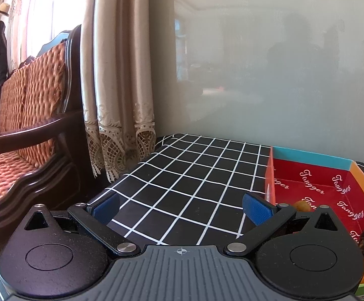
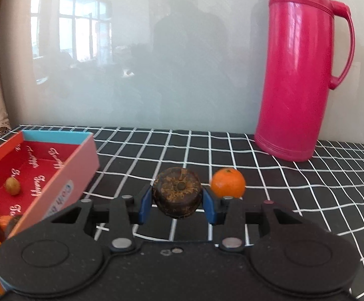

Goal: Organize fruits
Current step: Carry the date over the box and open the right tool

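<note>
At the upper right of the right wrist view a tall pink plastic thermos (image 2: pixel 305 75) stands on the black grid-patterned table (image 2: pixel 307 188), a small orange tangerine (image 2: pixel 228 182) just beside the right gripper (image 2: pixel 177 202), whose jaws clamp a dark brown round dried fruit (image 2: pixel 177 192) at centre frame. The red cardboard box (image 2: pixel 44 165) sits lower left. The left gripper (image 1: pixel 182 210) holds its jaws wide, empty.

Table under a black cloth with a white grid (image 2: pixel 269 175), pink thermos flask (image 2: pixel 305 70) upright at its back by the wall, small orange (image 2: pixel 228 182) resting on the cloth, red open cardboard box (image 2: pixel 56 173) at the left side
</note>
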`<act>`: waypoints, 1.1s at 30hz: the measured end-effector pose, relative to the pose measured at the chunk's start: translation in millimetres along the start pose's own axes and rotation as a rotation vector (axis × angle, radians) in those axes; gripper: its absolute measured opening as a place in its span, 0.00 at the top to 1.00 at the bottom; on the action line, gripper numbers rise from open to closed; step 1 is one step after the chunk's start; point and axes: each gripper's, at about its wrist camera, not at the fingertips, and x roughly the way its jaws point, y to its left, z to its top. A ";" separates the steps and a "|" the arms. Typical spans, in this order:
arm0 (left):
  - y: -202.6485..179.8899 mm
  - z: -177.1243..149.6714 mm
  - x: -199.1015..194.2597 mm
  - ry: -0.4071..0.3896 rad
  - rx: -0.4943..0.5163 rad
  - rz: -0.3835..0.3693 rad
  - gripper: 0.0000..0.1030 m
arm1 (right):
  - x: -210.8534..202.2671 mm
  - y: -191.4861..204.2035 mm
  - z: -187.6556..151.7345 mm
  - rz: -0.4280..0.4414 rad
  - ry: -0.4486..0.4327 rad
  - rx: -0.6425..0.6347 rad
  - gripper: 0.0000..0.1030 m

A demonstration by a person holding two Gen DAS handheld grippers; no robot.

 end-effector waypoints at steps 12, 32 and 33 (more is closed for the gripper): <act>8.9 -0.7 2.3 0.000 0.004 0.018 0.00 | -17.0 52.0 13.8 0.149 -0.132 -0.059 0.60; 21.3 -1.8 5.5 0.009 0.009 0.038 0.00 | -26.0 126.9 10.7 0.309 -0.073 -0.168 0.60; 20.8 -1.6 5.5 0.009 0.007 0.037 0.00 | -26.5 129.4 9.9 0.308 -0.070 -0.175 0.59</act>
